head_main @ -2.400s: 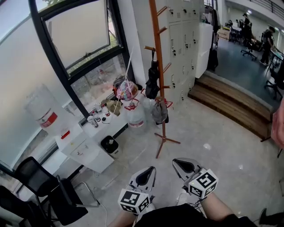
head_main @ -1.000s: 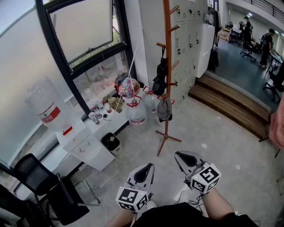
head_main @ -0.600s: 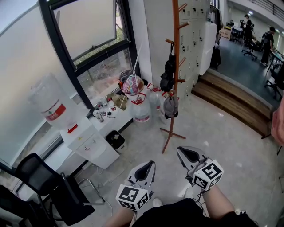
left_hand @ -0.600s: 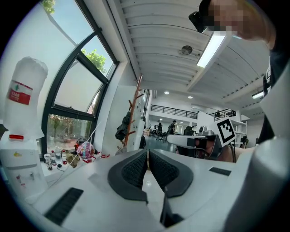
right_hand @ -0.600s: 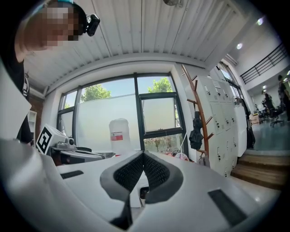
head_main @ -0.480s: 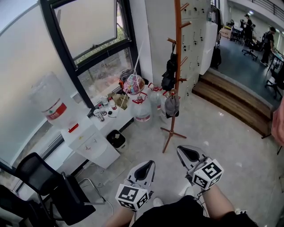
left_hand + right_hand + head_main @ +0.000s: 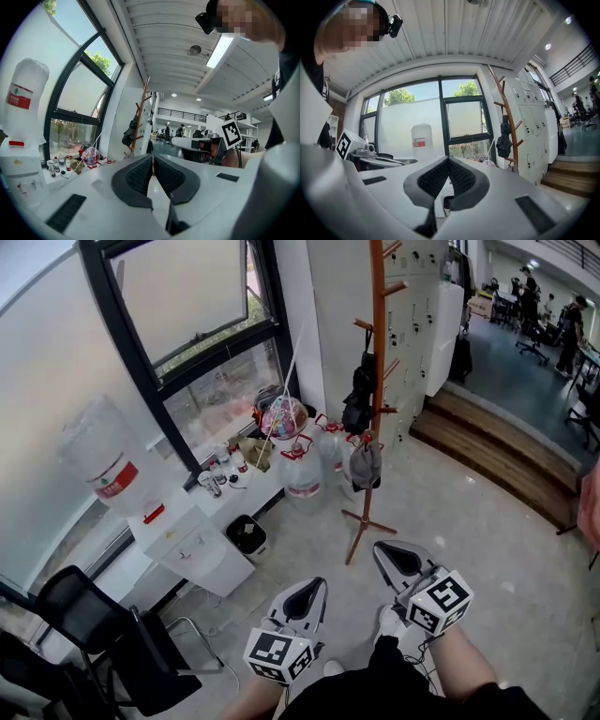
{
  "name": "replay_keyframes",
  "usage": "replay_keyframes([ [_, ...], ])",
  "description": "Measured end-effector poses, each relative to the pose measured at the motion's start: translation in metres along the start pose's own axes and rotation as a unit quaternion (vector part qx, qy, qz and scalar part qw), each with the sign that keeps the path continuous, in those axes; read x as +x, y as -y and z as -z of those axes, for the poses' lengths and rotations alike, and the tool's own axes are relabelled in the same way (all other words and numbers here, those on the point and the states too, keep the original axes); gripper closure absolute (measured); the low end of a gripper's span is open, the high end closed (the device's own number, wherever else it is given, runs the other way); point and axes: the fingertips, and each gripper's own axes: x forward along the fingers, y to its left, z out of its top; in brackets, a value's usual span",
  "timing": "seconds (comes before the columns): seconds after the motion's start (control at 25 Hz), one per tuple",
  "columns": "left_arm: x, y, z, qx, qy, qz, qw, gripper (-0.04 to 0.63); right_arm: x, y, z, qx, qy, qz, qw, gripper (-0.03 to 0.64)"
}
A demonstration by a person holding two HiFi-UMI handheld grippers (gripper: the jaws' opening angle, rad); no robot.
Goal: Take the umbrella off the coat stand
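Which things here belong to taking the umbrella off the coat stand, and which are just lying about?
Job: black umbrella, coat stand, left gripper, right gripper (both shut, empty).

Lying about: water dispenser, water jugs, waste bin, office chair, grey item hanging lower on the stand.

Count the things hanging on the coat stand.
2. A black folded umbrella hangs partway up the coat stand, on its left in the head view; a grey item hangs lower, against the pole. Its far side may hide more.
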Motion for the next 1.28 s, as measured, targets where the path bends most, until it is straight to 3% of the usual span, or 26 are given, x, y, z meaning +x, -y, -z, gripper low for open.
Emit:
replay_keyframes([
  [0.8,0.156,-0.009,-0.034,0.013,0.006,-0.021,0.9997,0.571,0.043,0.156,-0.041,-0.009,0.02,-0.016,1.0,0.563],
  [1.28,0.227,-0.011,-0.052,0.017,0.012,-0.034,0.9992,0.571,0.058,0.221,-0.056,-0.006,0.028,-0.028,0.999,0.563],
])
